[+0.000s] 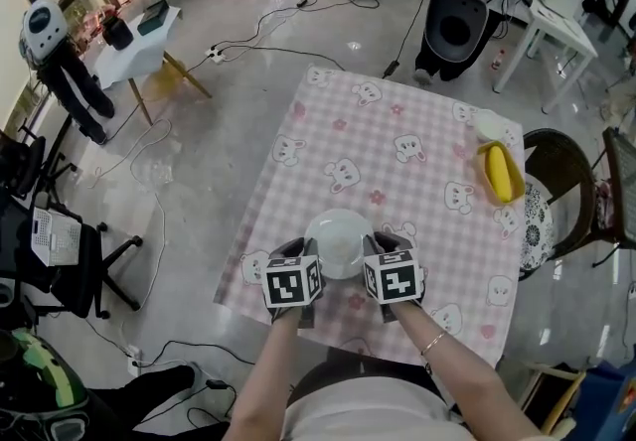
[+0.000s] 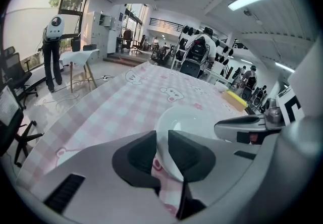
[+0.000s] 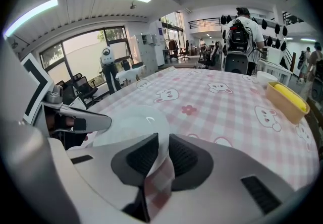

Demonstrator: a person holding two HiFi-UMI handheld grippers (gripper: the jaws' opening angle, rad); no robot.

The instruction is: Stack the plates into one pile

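A white plate [image 1: 338, 235] hangs low over the near part of the table with the pink checked cloth [image 1: 397, 151]. My left gripper [image 1: 310, 252] pinches its left rim and my right gripper [image 1: 370, 248] pinches its right rim. In the left gripper view the plate's rim [image 2: 189, 117] runs between the two dark pads of the left gripper [image 2: 161, 142], which close on it. The right gripper view shows the same on the other side: the plate [image 3: 128, 122] stands edge-on in the right gripper [image 3: 162, 150]. Both grippers point steeply down. No other plate is in sight.
A yellow oblong dish [image 1: 500, 174] and a small white bowl [image 1: 489, 124] sit at the table's far right edge. A dark chair [image 1: 556, 181] stands just right of the table. Cables, a small white side table [image 1: 139, 52] and office chairs lie on the floor to the left.
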